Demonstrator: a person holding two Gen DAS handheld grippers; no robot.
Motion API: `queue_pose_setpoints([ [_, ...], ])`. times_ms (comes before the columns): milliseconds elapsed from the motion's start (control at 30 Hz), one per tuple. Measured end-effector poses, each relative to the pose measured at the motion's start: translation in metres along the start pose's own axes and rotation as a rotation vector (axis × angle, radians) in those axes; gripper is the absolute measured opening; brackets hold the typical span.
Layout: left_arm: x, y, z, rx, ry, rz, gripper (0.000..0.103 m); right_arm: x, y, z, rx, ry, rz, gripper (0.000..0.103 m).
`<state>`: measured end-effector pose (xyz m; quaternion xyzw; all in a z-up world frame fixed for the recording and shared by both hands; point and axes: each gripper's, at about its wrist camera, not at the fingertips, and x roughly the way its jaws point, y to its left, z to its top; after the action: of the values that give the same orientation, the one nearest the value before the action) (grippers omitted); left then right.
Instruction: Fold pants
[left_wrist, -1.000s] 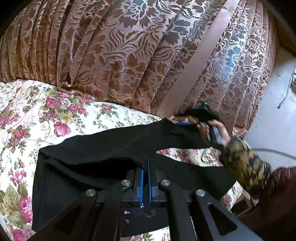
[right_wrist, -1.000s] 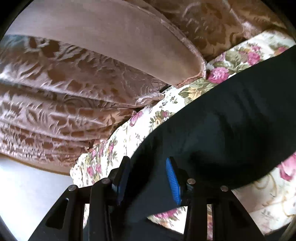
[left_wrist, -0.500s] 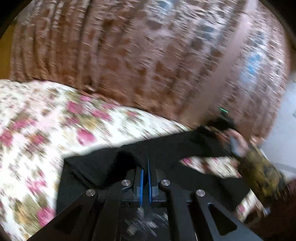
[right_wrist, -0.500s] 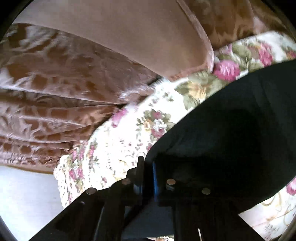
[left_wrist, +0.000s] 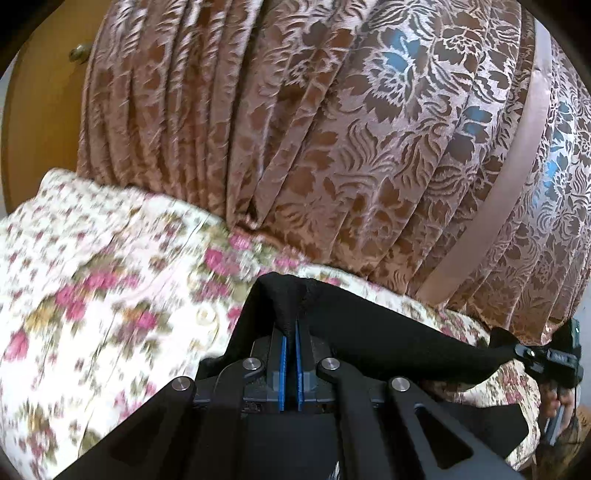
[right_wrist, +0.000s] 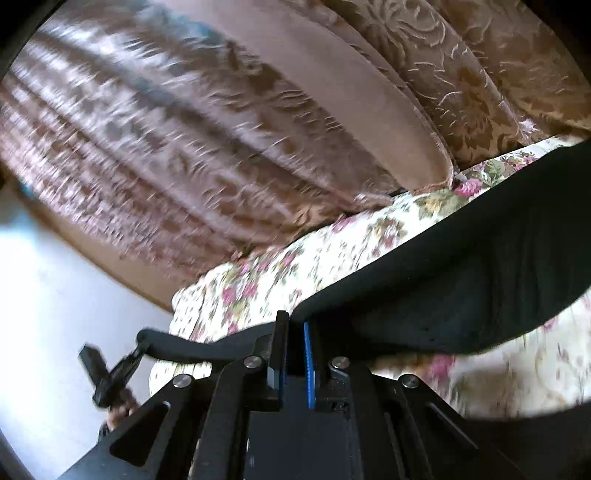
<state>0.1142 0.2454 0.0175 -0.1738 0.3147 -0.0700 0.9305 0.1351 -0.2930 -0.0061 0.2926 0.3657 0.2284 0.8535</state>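
The black pants hang stretched between my two grippers above a flowered bedspread. My left gripper is shut on a pinched fold of the black cloth. My right gripper is shut on another edge of the pants, which spread away to the right in its view. The right gripper also shows at the far right of the left wrist view, gripping the far end of the cloth. The left gripper shows at the lower left of the right wrist view.
A brown patterned curtain hangs behind the bed, also in the right wrist view. A wooden door with a knob stands at the far left. A white wall lies beyond the bed's end.
The right gripper has closed on the pants edge. Both grippers have lifted and pulled the cloth taut; the left has swung to the left, and the view is blurred by motion.
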Motion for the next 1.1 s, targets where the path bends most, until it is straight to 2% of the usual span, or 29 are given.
queue_pose_setpoints([
  [133,-0.013,0.021,-0.034,-0.064,0.043,0.017,0.003,-0.015,0.004,-0.051,-0.025,0.031,0.016,0.008],
  [267,-0.017,0.040,-0.071,-0.120,0.098,0.044,0.004,-0.016,0.004,-0.099,-0.049,0.093,-0.005,0.007],
  [400,-0.014,0.065,-0.107,-0.246,0.171,0.078,0.010,-0.003,-0.011,-0.144,-0.032,0.178,-0.029,0.007],
  [500,-0.023,0.091,-0.134,-0.450,0.209,0.022,0.017,0.007,-0.024,-0.161,-0.008,0.209,-0.051,0.006],
  [567,-0.035,0.101,-0.148,-0.560,0.201,-0.045,0.017,0.013,-0.030,-0.168,-0.007,0.225,-0.073,0.006],
  [600,-0.042,0.102,-0.153,-0.588,0.185,-0.072,0.018,0.016,-0.032,-0.171,-0.008,0.233,-0.082,0.006],
  [700,-0.052,0.097,-0.156,-0.649,0.144,-0.169,0.030,0.020,-0.040,-0.177,0.005,0.245,-0.091,0.006],
  [800,-0.048,0.087,-0.144,-0.656,0.105,-0.188,0.035,0.021,-0.046,-0.179,0.016,0.250,-0.097,0.006],
  [867,-0.036,0.079,-0.137,-0.636,0.138,-0.186,0.035,0.024,-0.045,-0.177,0.017,0.249,-0.098,0.006],
  [933,-0.022,0.073,-0.130,-0.601,0.166,-0.150,0.030,0.024,-0.045,-0.178,0.018,0.248,-0.099,0.006],
  [967,-0.017,0.069,-0.127,-0.571,0.172,-0.121,0.024,0.024,-0.045,-0.178,0.019,0.249,-0.101,0.006],
  [1000,-0.015,0.068,-0.125,-0.555,0.175,-0.100,0.011,0.024,-0.044,-0.177,0.019,0.247,-0.102,0.006],
  [1033,-0.012,0.066,-0.123,-0.551,0.177,-0.092,0.007,0.023,-0.043,-0.176,0.016,0.245,-0.103,0.006],
  [1100,-0.012,0.065,-0.117,-0.550,0.156,-0.103,0.006,0.021,-0.039,-0.173,0.003,0.237,-0.102,0.006],
])
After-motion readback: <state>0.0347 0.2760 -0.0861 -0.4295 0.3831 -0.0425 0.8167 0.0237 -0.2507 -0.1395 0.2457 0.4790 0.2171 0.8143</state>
